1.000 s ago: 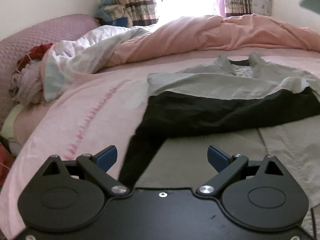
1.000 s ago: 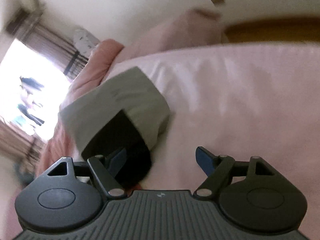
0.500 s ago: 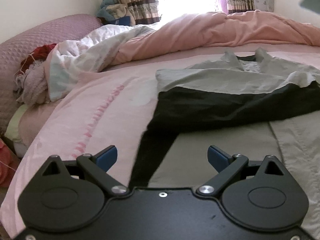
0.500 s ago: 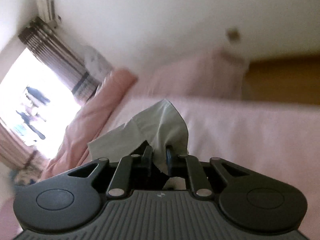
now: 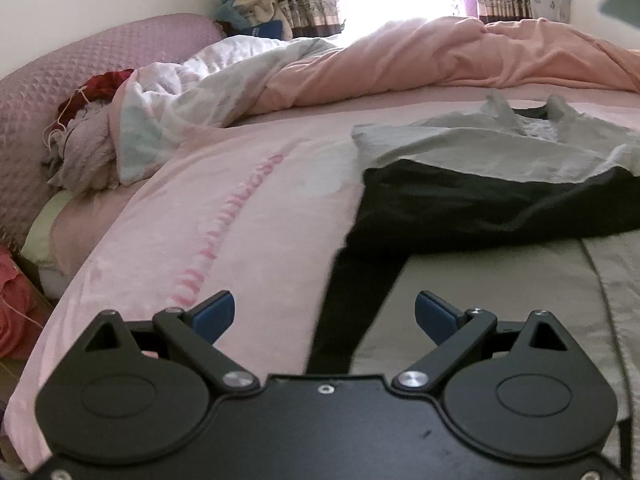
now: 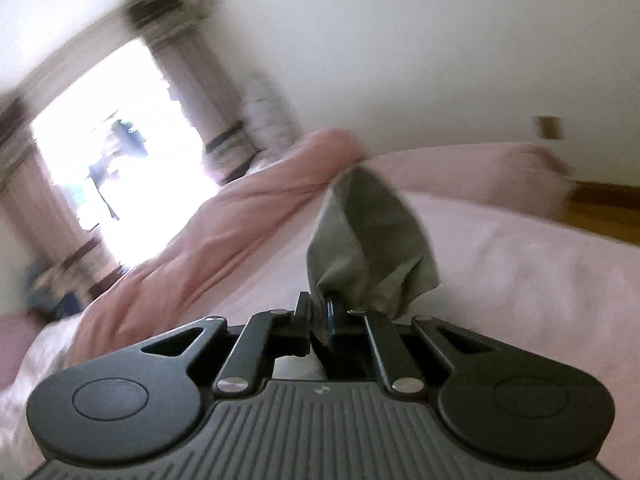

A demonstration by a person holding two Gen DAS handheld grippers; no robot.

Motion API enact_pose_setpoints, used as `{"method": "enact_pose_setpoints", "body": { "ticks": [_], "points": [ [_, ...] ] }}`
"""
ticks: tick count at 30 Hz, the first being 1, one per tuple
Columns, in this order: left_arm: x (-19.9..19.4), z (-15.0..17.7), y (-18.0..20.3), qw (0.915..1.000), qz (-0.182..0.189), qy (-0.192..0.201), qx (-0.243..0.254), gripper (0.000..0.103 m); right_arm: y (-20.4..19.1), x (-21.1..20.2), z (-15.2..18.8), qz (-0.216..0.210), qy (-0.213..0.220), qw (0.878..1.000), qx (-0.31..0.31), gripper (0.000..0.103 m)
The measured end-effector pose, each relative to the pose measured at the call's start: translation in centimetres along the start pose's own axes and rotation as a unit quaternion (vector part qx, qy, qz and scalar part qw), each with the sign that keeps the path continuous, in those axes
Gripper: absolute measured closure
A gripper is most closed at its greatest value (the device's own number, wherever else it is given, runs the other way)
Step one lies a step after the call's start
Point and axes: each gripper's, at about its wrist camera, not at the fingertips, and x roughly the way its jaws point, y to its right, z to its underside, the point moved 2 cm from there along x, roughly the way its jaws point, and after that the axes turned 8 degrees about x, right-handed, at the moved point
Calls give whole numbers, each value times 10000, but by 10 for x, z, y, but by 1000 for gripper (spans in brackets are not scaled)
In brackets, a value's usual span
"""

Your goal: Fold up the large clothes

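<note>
Left tool [image 5: 325,312] spread wide, grey-black garment [image 5: 480,184] ahead. Right tool [image 6: 319,312] clamped on grey sleeve [image 6: 368,240].

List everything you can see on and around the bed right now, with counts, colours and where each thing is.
jacket: one, grey outside with black lining, spread on the bed; its sleeve is lifted.
bed sheet: one, pale pink, under the jacket.
duvet: one, salmon pink, bunched at the far side.
blanket: one, white, crumpled at left.
headboard: one, mauve, quilted, far left.
curtains: two, brown striped, beside the bright window.
left hand-held gripper: one, black with blue pads, open over the jacket.
right hand-held gripper: one, black, shut on the sleeve.
</note>
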Motion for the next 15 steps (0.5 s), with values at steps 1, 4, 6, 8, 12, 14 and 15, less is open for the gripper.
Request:
{"method": "enact_pose_setpoints", "body": {
  "ticks": [1, 4, 6, 8, 12, 14, 15],
  "points": [
    [4, -1, -4, 10000, 24, 10, -29, 5, -23, 0, 15, -154, -62, 9997, -160, 96],
    [18, -3, -16, 9999, 146, 26, -74, 5, -86, 3, 60, -409, -191, 9963, -729, 96],
    [29, -6, -23, 9997, 209, 61, -75, 5, -120, 8, 86, -604, -398, 9937, -859, 97],
    [41, -10, -29, 9996, 285, 64, -63, 5, -150, 14, 112, -792, -569, 9907, -945, 97],
    [65, -19, -38, 9988, 486, 102, -48, 5, -205, 24, 165, -824, -798, 9825, -1465, 97],
    [74, -20, -42, 9980, 611, 130, -106, 5, -226, 25, 187, -780, -833, 9781, -1740, 97],
    [80, -20, -45, 9974, 693, 94, -178, 5, -233, 26, 194, -784, -863, 9763, -1821, 97]
  ]
}}
